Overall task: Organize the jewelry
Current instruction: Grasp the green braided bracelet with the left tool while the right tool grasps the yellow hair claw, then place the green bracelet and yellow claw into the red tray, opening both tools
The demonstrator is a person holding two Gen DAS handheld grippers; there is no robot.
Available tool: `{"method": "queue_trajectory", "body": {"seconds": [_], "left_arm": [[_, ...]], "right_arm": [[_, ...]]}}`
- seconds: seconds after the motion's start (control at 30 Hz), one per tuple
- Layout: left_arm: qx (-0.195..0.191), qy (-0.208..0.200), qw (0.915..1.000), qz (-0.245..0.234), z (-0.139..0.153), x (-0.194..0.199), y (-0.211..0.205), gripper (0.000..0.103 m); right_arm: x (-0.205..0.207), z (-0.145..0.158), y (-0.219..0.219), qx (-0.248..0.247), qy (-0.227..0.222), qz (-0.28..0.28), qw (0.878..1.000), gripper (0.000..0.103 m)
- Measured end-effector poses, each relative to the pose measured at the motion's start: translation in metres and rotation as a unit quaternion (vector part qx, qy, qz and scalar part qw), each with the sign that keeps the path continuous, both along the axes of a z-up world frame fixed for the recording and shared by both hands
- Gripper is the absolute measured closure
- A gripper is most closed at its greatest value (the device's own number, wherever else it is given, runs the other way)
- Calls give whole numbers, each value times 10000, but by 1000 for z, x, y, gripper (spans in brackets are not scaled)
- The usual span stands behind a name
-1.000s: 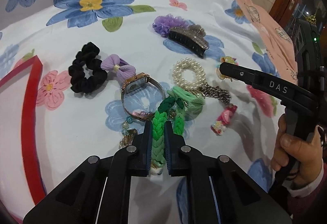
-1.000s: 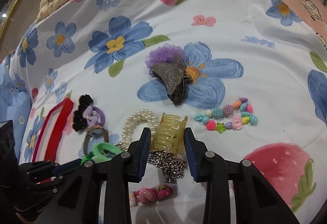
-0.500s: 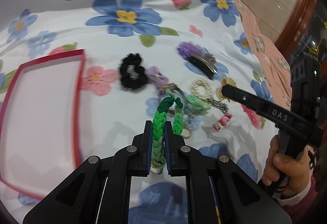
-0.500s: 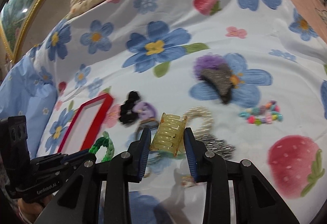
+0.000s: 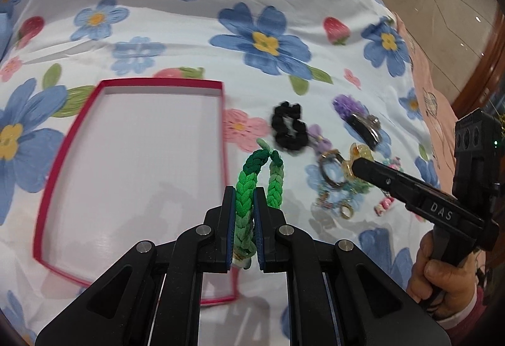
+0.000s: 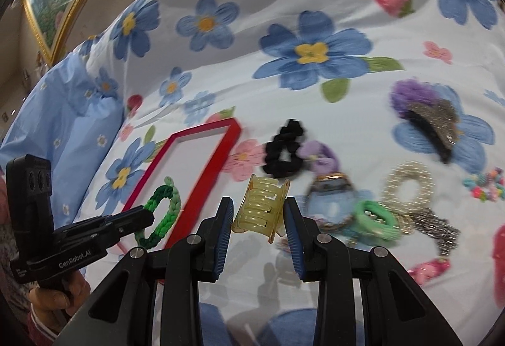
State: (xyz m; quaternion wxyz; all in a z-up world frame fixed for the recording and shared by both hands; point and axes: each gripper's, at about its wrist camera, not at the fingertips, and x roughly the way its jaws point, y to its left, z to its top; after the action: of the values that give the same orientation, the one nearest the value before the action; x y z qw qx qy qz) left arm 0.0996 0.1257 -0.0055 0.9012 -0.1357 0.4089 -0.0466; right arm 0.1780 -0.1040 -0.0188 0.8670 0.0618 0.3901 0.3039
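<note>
Gripping green braid (image 5: 244, 197), left gripper (image 5: 243, 193); right gripper (image 6: 258, 213) clamps yellow claw clip (image 6: 262, 208); scrunchie (image 5: 288, 128) beside tray (image 5: 217, 112).

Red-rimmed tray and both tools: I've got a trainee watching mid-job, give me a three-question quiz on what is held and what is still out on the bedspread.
1. True or false: the left tool is shut on the green braided band.
2. What does the right tool hold? A) pearl bracelet B) yellow claw clip C) black scrunchie
3. Fill in: the red-rimmed tray holds ____ jewelry so far.

Key
1. True; its pads pinch one strand of the band.
2. B; the yellow claw clip sits between the pads, while the pearl bracelet and black scrunchie lie on the bedspread.
3. No; only its bare white floor shows.
</note>
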Motion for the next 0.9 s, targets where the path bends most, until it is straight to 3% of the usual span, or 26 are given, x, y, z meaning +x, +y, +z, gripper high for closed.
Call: {"method": "queue_trajectory", "body": {"seconds": [0.57,0.9], "left_arm": [[-69,200,9977,650,-11,27,88,94],[-131,594,9927,1043,-45,73,139,94]], "right_arm": [[21,-4,114,-26,-80,1061,9943,70],[62,-36,183,-477,47,1377,9893,70]]}}
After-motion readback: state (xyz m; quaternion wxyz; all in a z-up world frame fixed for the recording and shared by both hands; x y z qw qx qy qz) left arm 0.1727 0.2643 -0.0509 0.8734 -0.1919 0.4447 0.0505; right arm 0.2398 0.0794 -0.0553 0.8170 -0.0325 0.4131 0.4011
